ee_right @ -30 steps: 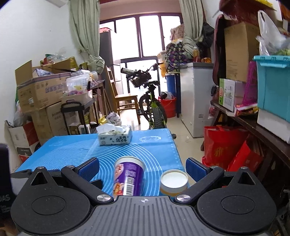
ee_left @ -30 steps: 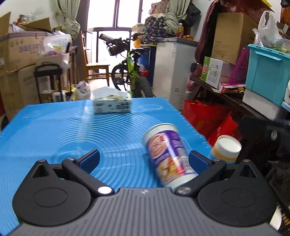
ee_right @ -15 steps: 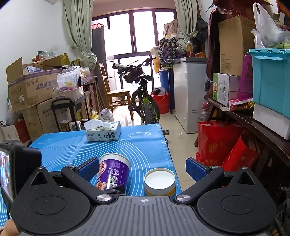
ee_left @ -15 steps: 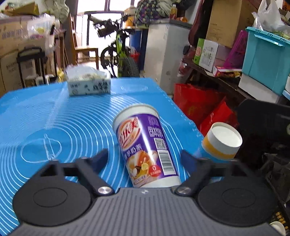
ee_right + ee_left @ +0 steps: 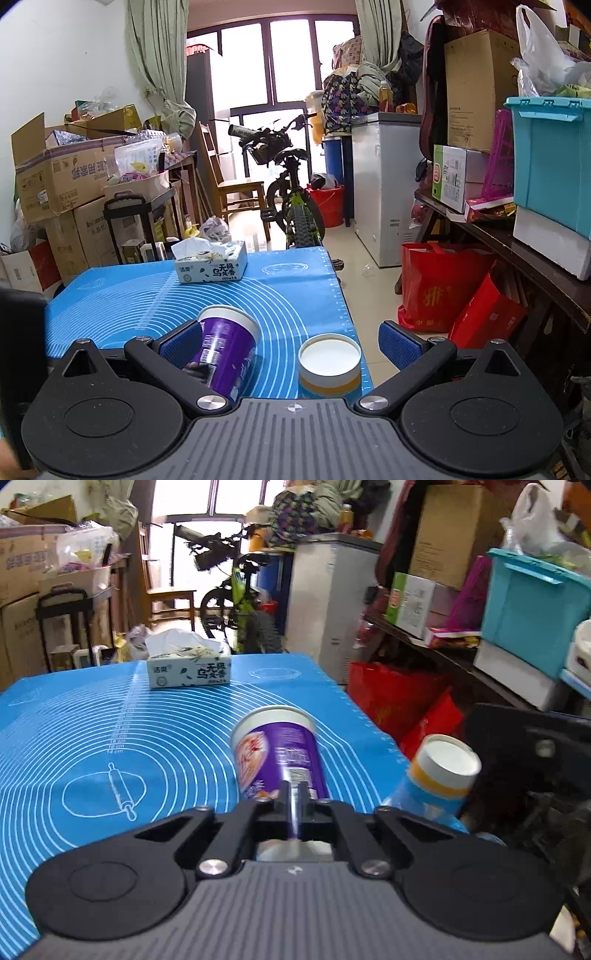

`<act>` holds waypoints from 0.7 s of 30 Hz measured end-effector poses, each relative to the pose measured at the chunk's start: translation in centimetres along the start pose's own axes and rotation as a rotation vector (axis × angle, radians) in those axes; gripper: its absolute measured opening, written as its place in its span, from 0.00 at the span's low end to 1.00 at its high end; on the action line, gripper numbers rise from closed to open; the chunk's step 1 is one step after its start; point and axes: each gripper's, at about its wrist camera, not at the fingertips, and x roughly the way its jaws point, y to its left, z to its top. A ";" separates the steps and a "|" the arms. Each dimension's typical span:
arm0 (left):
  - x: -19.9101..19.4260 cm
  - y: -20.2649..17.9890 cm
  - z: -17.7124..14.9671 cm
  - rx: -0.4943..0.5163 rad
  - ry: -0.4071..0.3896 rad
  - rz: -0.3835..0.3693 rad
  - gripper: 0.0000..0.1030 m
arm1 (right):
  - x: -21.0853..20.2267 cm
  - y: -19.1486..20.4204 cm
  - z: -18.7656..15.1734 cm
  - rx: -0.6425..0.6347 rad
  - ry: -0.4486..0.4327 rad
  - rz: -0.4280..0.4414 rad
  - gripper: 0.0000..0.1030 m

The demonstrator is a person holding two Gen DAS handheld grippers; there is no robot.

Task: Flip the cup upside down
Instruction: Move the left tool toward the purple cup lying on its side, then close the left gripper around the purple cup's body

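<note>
A purple paper cup (image 5: 280, 753) with a white rim stands tilted on the blue mat (image 5: 110, 738). My left gripper (image 5: 293, 797) is shut on the cup near its base, and its fingers pinch the cup wall. In the right wrist view the same cup (image 5: 225, 350) leans to the right, with the left gripper's black body at the far left edge. My right gripper (image 5: 291, 341) is open and empty. The cup sits by its left blue pad (image 5: 181, 341).
A second cup with a white top and yellow band (image 5: 328, 363) stands at the mat's right edge, also in the left wrist view (image 5: 439, 775). A tissue box (image 5: 212, 267) sits at the far side of the mat. Red bags (image 5: 439, 295) and shelves are to the right.
My left gripper has closed from open onto the purple cup, and the cup has tilted. My right gripper stays open and has shifted slightly.
</note>
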 end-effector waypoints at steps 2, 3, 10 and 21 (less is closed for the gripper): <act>0.0 0.4 -0.1 0.018 0.028 0.024 0.01 | -0.3 0.4 -0.1 -0.005 0.000 0.004 1.00; 0.2 0.4 -0.4 0.051 0.022 0.047 0.02 | -0.4 0.7 -0.1 -0.010 0.002 0.005 1.00; 1.8 1.2 0.3 0.061 0.034 0.097 0.45 | -1.6 1.7 -0.4 -0.031 0.005 0.007 1.00; 3.2 0.0 0.7 0.003 0.015 0.002 0.76 | -1.2 0.4 -0.3 -0.007 0.004 -0.030 1.00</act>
